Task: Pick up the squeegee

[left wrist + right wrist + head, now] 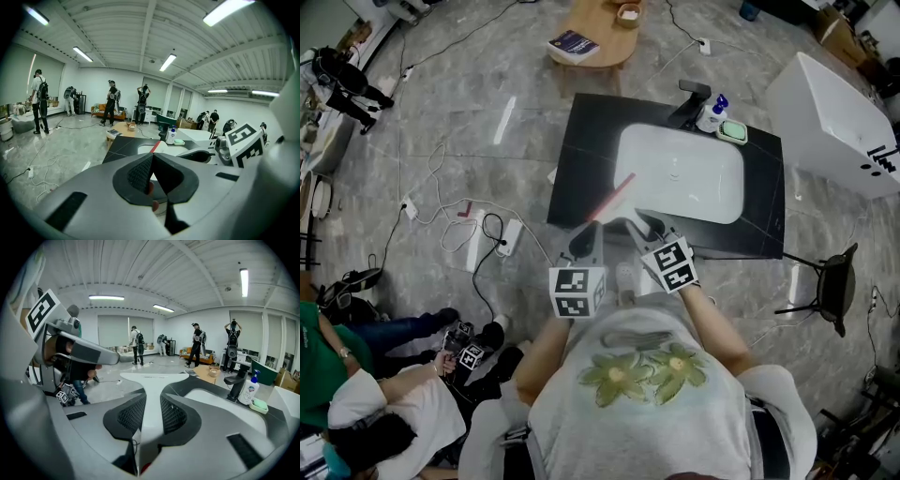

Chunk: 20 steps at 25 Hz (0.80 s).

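Note:
A white T-shaped squeegee (152, 378) sits between the pads of my right gripper (152, 401), handle in the jaws and wide head pointing away. That gripper (649, 225) hovers over the near rim of the white basin (680, 173), where the squeegee is hard to pick out. My left gripper (584, 242) is beside it on the left, jaws together on a thin red strip (614, 197) slanting up and right over the black counter (581, 141). In the left gripper view the strip (154, 147) shows just past the gripper's (152, 157) tips.
A black faucet (689, 98), soap bottle (712, 114) and green soap dish (732, 132) stand behind the basin. A white tub (834, 122) is at right, a black chair (830, 281) below it. Cables and a power strip (508, 236) lie left; people crouch at lower left.

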Available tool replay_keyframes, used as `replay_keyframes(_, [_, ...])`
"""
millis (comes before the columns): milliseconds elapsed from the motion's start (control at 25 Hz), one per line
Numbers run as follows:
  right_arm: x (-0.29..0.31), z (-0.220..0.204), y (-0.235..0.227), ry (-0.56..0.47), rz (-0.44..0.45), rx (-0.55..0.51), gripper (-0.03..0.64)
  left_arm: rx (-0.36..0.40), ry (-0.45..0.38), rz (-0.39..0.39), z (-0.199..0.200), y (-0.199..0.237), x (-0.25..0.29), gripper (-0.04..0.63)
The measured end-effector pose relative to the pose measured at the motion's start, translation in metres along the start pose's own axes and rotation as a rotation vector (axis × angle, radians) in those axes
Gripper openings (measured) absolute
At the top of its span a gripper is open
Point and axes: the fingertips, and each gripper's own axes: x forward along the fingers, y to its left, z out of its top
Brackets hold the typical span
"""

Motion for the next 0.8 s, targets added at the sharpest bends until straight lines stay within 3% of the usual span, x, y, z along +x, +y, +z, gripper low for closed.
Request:
replay_keyframes(400, [-0.026, 0.019, -0.009, -0.091, -0.093, 0.056, 0.097, 0.016, 0.002, -0.029, -0.002, -0.012, 0.008, 0.011])
replay_keyframes(800, [-0.046, 0.022, -0.004, -0.096, -0.153, 0.067, 0.097, 0.029, -0.006, -0.061, -0.001, -0.022, -0.002, 0.011])
